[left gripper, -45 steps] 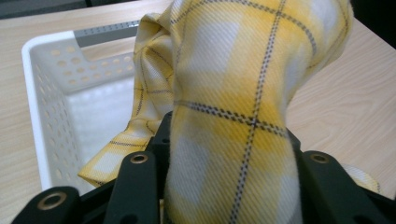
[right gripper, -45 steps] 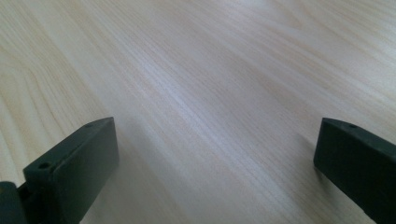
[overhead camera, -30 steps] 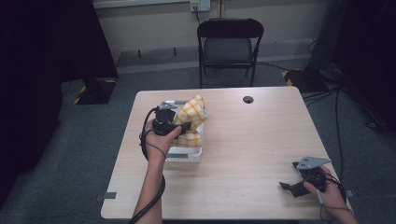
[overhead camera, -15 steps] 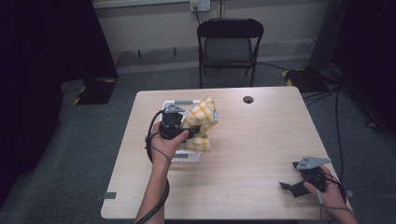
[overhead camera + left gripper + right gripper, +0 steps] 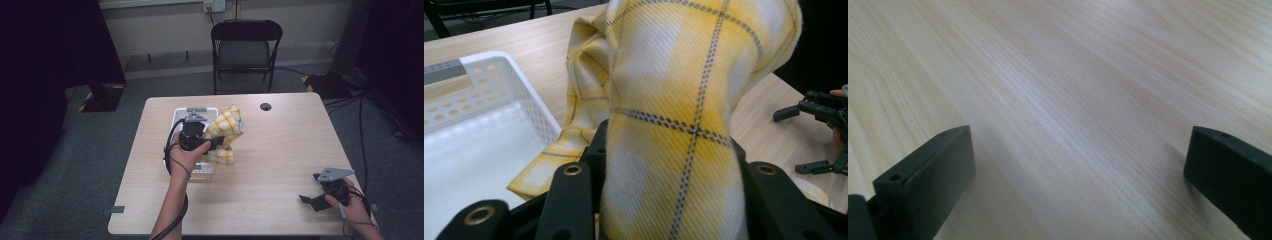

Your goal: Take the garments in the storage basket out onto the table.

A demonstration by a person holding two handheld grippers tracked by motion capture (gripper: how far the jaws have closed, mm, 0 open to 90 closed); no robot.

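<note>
The left gripper is clamped on a yellow checked cloth, which bulges up between its 2 jaws in the left gripper view. The cloth is held up above the right edge of the white perforated basket, 1 corner trailing over the basket's rim; whether that corner touches the table is hard to tell. The right gripper rests well away from the basket, near the table's front right corner, its jaws spread wide over bare wood, holding nothing.
</note>
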